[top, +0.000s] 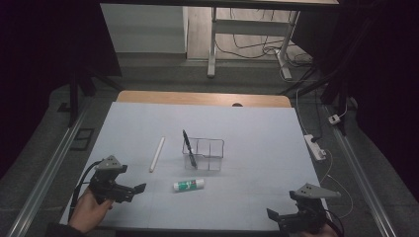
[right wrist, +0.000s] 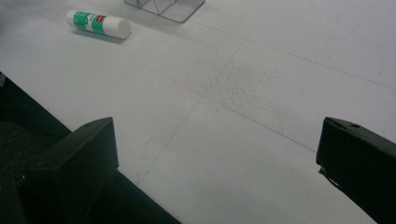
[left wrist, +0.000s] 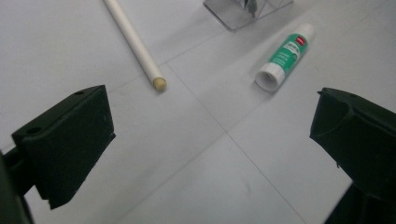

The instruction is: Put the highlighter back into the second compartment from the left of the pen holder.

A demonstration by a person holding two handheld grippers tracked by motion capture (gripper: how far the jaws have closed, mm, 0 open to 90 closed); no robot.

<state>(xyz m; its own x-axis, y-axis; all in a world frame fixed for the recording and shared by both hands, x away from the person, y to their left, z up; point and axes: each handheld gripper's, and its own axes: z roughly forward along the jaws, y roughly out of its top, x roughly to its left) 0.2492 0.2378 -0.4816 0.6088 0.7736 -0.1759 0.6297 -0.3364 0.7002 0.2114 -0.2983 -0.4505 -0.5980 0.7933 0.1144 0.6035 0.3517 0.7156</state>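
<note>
From the high view, the white table carries a clear plastic organiser near its middle, with a black pen standing tilted in its left compartment. Left of it lies a white stick, running near to far. Just nearer than the organiser, a green-and-white glue stick lies on its side. At the near left, a hand holds the left gripper, fingers spread wide and empty, pointing right toward the glue stick but well apart from it. At the near right edge sits the right gripper, pointing left, fingers apart with nothing between them.

Over to the left gripper view: two black fingers stand wide open above bare table. Beyond them, the white stick shows its tan end, the glue stick lies with its white cap end toward the camera, and a corner of the organiser sits at the top edge.

Now the right gripper view: fingers wide again, empty, over the table's near edge. The glue stick lies far off at upper left, the organiser's base just beside it at the top.
</note>
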